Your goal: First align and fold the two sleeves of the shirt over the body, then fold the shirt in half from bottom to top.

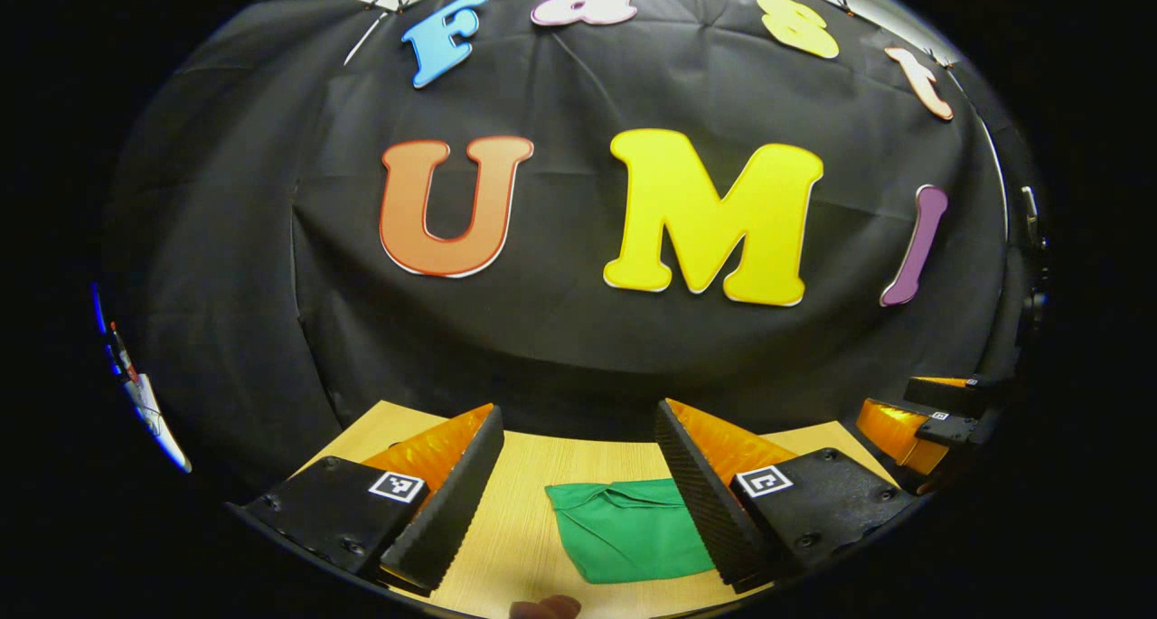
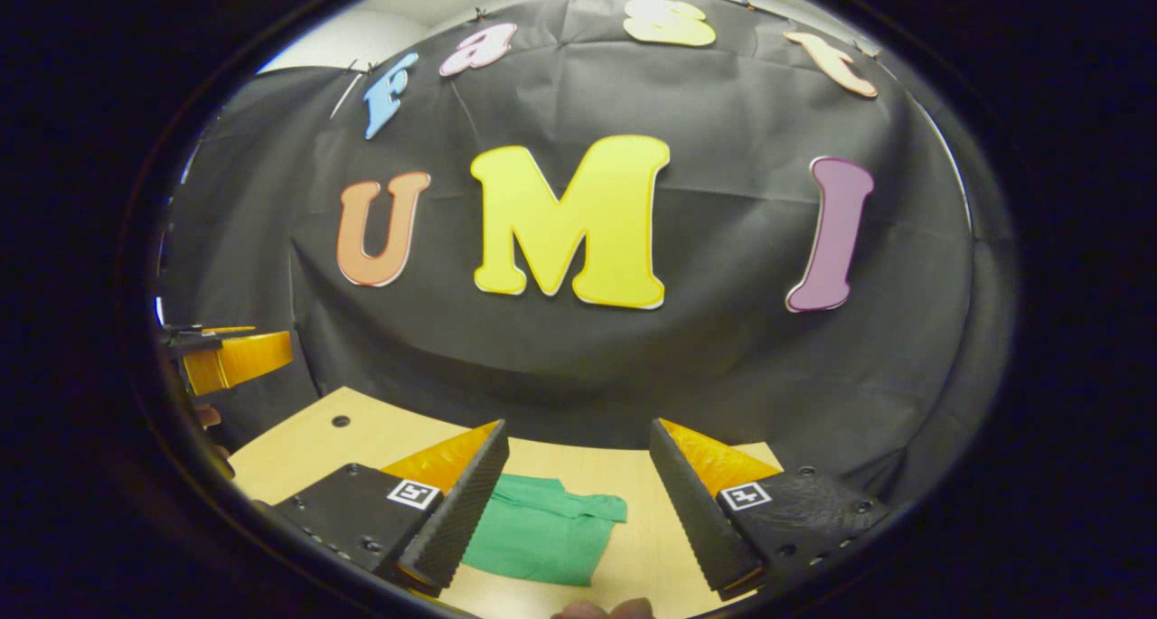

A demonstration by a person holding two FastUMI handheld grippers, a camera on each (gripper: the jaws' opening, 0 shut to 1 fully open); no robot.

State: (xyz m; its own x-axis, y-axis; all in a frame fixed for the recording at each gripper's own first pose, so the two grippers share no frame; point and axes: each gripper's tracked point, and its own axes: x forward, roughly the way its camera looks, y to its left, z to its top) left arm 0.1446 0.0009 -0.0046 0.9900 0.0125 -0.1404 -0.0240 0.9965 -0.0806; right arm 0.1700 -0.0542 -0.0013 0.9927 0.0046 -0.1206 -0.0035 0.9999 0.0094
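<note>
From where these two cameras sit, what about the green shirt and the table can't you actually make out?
- Shirt, left gripper view: its right part is hidden behind that gripper's finger.
- Shirt, right gripper view: its left edge is covered by a finger.
- Whether the sleeves are folded: the bundled cloth hides it.
- Table: near edge cut off by the picture's rim.

Left claw (image 1: 578, 474) spread wide, right claw (image 2: 578, 483) likewise (both raised)

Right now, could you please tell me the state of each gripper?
Left gripper: open, holding nothing, above the green shirt.
Right gripper: open, holding nothing, above the same shirt.
</note>
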